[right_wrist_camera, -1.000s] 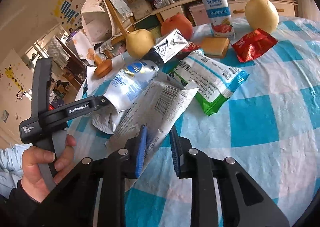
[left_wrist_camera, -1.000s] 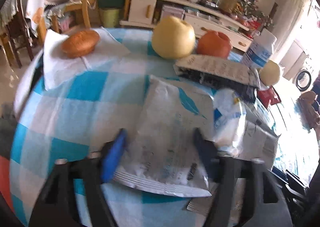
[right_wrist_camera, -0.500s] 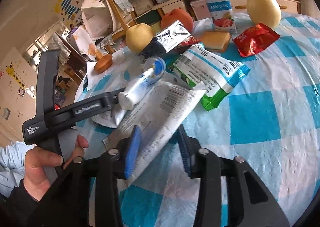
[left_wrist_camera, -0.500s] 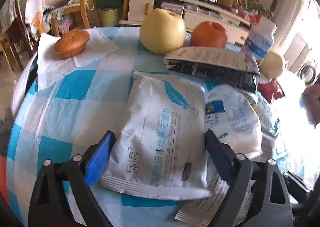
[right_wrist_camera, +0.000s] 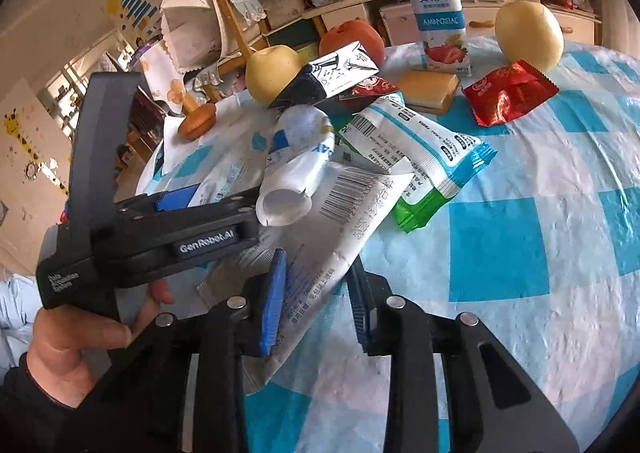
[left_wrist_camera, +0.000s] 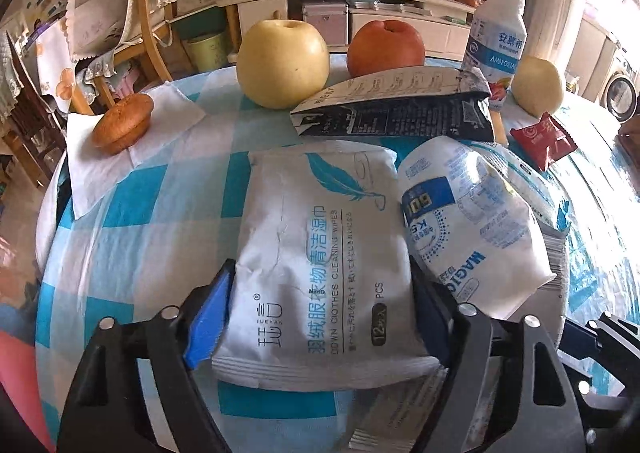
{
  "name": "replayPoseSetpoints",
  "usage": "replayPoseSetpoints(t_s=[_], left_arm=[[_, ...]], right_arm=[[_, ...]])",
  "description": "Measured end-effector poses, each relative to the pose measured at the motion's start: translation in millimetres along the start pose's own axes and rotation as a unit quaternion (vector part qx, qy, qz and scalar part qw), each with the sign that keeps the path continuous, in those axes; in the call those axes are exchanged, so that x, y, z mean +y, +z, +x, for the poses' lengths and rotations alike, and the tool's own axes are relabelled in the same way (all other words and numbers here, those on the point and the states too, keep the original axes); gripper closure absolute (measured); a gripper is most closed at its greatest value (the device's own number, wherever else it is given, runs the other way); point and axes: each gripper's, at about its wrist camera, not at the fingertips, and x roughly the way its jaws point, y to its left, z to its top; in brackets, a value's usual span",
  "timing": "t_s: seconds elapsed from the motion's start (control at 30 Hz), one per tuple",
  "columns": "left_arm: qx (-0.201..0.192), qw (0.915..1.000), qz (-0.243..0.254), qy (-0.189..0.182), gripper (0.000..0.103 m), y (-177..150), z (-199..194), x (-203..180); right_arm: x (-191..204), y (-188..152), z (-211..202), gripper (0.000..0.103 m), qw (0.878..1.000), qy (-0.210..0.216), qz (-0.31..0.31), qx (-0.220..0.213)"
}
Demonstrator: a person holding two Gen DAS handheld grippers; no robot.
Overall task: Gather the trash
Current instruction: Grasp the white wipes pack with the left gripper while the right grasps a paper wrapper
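Observation:
A white wet-wipes pack [left_wrist_camera: 320, 265] lies flat on the blue-checked tablecloth [left_wrist_camera: 132, 237]. My left gripper [left_wrist_camera: 320, 313] straddles its near end; the jaws are closing and both pads touch its side edges. In the right wrist view a hand [right_wrist_camera: 80, 329] holds this left gripper [right_wrist_camera: 216, 199] at the left. My right gripper [right_wrist_camera: 316, 301] is closing on the near end of a white barcode wrapper [right_wrist_camera: 352, 221], which fills the gap between its pads. A crumpled blue-and-white pouch [left_wrist_camera: 472, 229] rests on that wrapper, beside the wipes pack.
Beyond the trash stand a yellow pear [left_wrist_camera: 282, 61], a red apple [left_wrist_camera: 384, 49], a yogurt bottle [right_wrist_camera: 438, 9] and a second pear [right_wrist_camera: 528, 35]. A muffin [left_wrist_camera: 122, 129] sits on a napkin. A black-and-silver carton [left_wrist_camera: 392, 113], green-edged snack bag [right_wrist_camera: 424, 157], red sachet [right_wrist_camera: 508, 93] and sandwich biscuit [right_wrist_camera: 428, 87] lie nearby.
The left jaws widened, then narrowed onto the wipes pack, which now lies flat and closer. The right jaws opened and came back in on the barcode wrapper. The pouch shifted.

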Motion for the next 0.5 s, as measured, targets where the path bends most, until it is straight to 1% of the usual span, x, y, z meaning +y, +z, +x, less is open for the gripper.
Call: replayPoseSetpoints(t_s=[0.07,0.3,0.5], left_arm=[[-0.004,1.0000,-0.001,0.003,0.025,-2.7,-2.6,0.7],[-0.017,0.9998,-0.007,0.010,0.026,-9.4,-14.2,6.0],[-0.043,0.9984,-0.009,0.034,0.026,-14.5,-43.8,14.0]], right_arm=[[-1.4,-0.3,-1.5,0.076,1.000,0.004,0.001,-0.002],[-0.4,2.9,-8.8,0.080,1.000,0.010,-0.009,-0.017],[0.4,5.3,-23.3,0.083,0.999,0.004,-0.012,-0.034]])
